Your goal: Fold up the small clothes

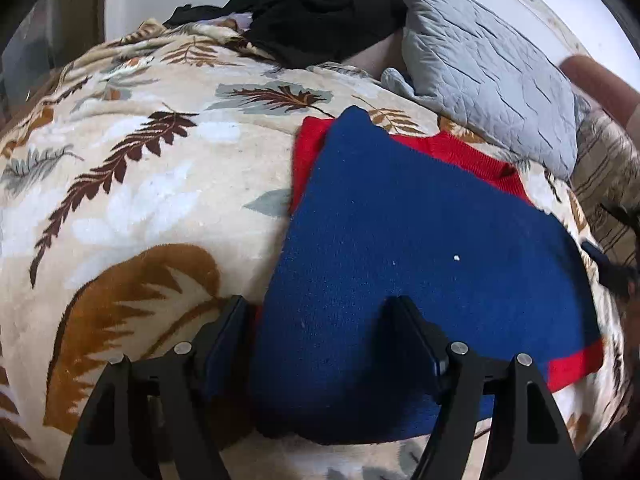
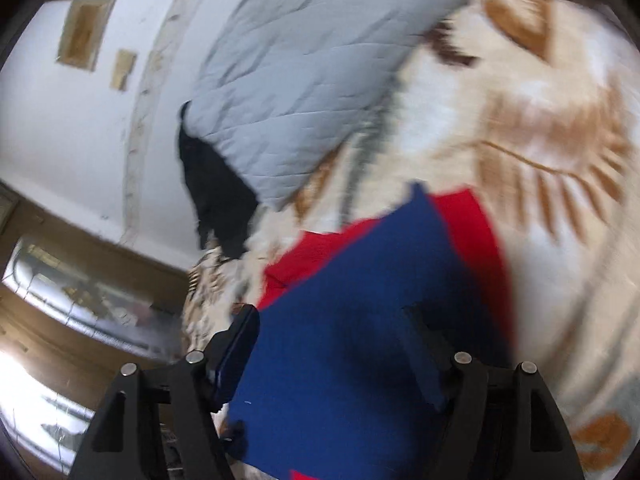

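Observation:
A small blue and red knitted garment point(image 1: 400, 232) lies folded on a leaf-patterned blanket point(image 1: 140, 184); the blue layer covers the red one. My left gripper point(image 1: 320, 308) is open, its fingers straddling the garment's near left edge, close above it. In the blurred right wrist view the same garment point(image 2: 360, 320) fills the lower middle. My right gripper point(image 2: 332, 320) is open over its blue part, with the left finger point(image 2: 240, 336) past the cloth edge.
A grey quilted pillow point(image 1: 492, 76) lies behind the garment, also in the right wrist view point(image 2: 304, 80). A black garment point(image 1: 320, 8) is heaped at the far side. A person's arm point(image 1: 600, 84) shows at the right. A white wall point(image 2: 80, 128) stands beyond the bed.

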Tool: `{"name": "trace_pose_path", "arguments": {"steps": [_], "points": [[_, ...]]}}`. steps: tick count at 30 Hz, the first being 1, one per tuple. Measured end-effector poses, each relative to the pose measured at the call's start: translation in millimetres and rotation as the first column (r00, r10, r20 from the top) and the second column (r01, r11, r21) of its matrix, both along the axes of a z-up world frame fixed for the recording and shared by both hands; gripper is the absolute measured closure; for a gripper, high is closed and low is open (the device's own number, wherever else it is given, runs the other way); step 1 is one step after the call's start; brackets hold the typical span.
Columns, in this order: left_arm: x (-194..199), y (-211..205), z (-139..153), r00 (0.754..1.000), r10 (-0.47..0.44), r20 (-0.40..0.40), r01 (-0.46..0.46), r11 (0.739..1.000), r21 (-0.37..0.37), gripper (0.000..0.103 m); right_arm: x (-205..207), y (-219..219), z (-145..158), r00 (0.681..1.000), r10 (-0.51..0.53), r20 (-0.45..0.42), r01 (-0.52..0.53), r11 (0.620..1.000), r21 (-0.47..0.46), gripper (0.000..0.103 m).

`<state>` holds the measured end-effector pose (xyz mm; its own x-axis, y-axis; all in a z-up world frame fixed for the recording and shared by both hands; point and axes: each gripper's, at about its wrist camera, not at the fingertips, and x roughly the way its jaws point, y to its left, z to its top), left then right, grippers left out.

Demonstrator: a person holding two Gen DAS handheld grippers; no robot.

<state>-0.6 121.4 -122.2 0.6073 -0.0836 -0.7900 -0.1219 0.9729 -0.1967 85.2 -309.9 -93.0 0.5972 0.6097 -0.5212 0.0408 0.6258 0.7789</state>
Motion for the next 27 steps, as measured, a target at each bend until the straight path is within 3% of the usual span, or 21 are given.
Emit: {"name": "trace_pose_path", "arguments": {"steps": [3,4,5,10,12,13,14,18,21,23,25,27], "points": [[0,3,-1,1.000,-0.003,0.001,0.003,1.000,-0.013,0.028,25,-13,-32,0.992,-0.064,-0.105,0.058,0.997,-0.056,0.029],[0,5,-1,1.000,-0.002,-0.001,0.002,1.000,-0.019,0.028,26,-24,-44,0.984,-0.107,-0.141,0.103,0.994,-0.034,0.036],[-1,5,-1,1.000,-0.001,0.002,0.001,1.000,-0.023,0.028,22,-28,-44,0.984,-0.120,-0.134,0.121,0.993,0.003,0.036],[0,0,-2,1.000,-0.001,0.008,0.001,1.000,0.002,0.024,5,-9,-11,0.999,-0.032,-0.020,0.031,0.999,-0.031,0.029],[0,1,-2,1.000,-0.009,0.014,0.009,1.000,0.002,0.024,11,-8,-22,0.998,-0.024,-0.052,0.018,0.994,-0.107,0.028],[-1,2,-3,1.000,-0.012,0.016,0.012,1.000,0.000,0.024,15,-13,-36,0.991,-0.046,-0.124,0.028,0.990,-0.138,0.030],[-1,2,-3,1.000,-0.014,0.020,0.014,1.000,-0.002,0.024,11,-17,-39,0.990,-0.064,-0.126,0.051,0.993,-0.107,0.031],[-3,1,-2,1.000,-0.009,0.025,0.009,1.000,0.001,0.024,-29,4,-2,1.000,0.002,-0.021,-0.007,0.977,-0.211,0.031],[-5,2,-2,1.000,-0.006,0.027,0.006,1.000,-0.006,0.024,-67,22,5,0.996,0.089,0.025,-0.082,0.975,-0.205,0.030],[-7,2,-1,1.000,-0.004,0.027,0.005,1.000,-0.011,0.024,-92,29,-4,0.994,0.102,0.025,-0.094,0.970,-0.226,0.028],[-9,3,-1,1.000,-0.006,0.027,0.006,1.000,-0.015,0.024,-103,15,-34,0.996,0.037,-0.076,-0.053,0.973,-0.224,0.028],[-13,5,1,1.000,-0.008,0.027,0.008,1.000,-0.018,0.024,-117,-2,-42,0.996,-0.035,-0.078,0.023,0.989,-0.145,0.035]]}}
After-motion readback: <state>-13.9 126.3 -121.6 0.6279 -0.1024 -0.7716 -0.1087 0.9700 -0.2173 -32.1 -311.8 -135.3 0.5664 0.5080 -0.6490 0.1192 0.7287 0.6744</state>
